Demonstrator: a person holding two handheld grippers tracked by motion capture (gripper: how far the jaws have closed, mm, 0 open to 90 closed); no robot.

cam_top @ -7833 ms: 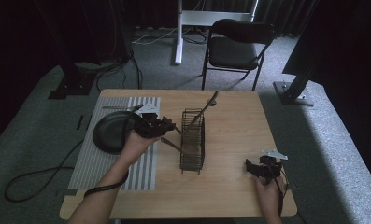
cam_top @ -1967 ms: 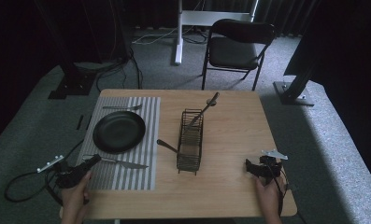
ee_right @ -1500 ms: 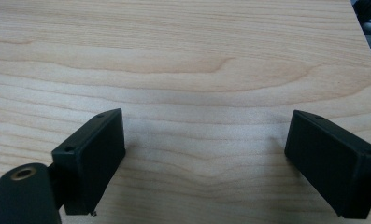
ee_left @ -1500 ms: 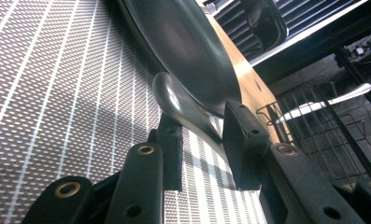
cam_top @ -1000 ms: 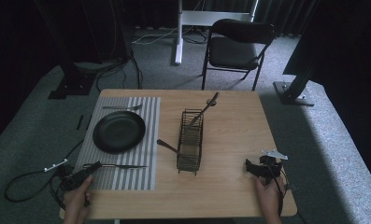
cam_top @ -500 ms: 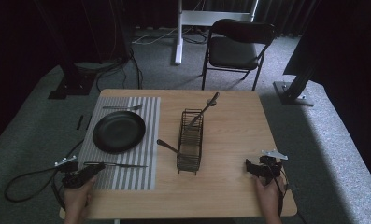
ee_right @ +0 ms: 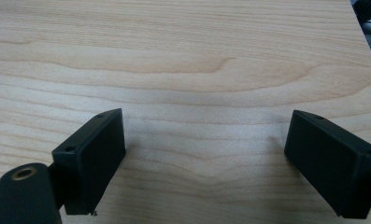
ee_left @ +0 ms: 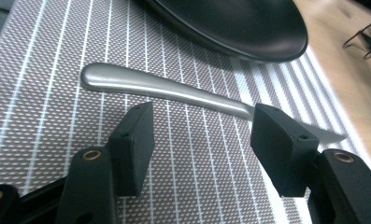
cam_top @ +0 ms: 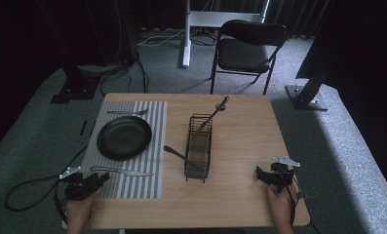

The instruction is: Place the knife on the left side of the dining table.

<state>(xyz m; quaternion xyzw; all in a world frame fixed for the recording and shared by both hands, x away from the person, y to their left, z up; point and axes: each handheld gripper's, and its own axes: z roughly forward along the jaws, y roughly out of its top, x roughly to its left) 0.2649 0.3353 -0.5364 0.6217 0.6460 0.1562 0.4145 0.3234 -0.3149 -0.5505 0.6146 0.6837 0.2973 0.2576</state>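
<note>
A silver knife [cam_top: 122, 171] [ee_left: 174, 91] lies flat on the striped placemat [cam_top: 154, 146], just in front of the black plate [cam_top: 124, 137] [ee_left: 230, 23]. My left gripper [cam_top: 101, 179] [ee_left: 204, 128] sits at the near left corner, pointing at the knife's handle. Its jaws have just been opening and stand apart; the knife lies just beyond the pads [ee_left: 136, 140], not between them. My right gripper [cam_top: 259, 174] [ee_right: 206, 140] rests open on bare wood at the near right, holding nothing.
A wire rack [cam_top: 199, 146] stands mid-table with a utensil [cam_top: 213, 114] leaning out of its far end and another [cam_top: 174, 152] at its left side. A fork [cam_top: 127, 112] lies behind the plate. A chair [cam_top: 247, 48] stands beyond the table.
The left hand, earlier up between plate and rack, now rests at the near left corner with the knife lying on the mat. The right gripper has stayed put.
</note>
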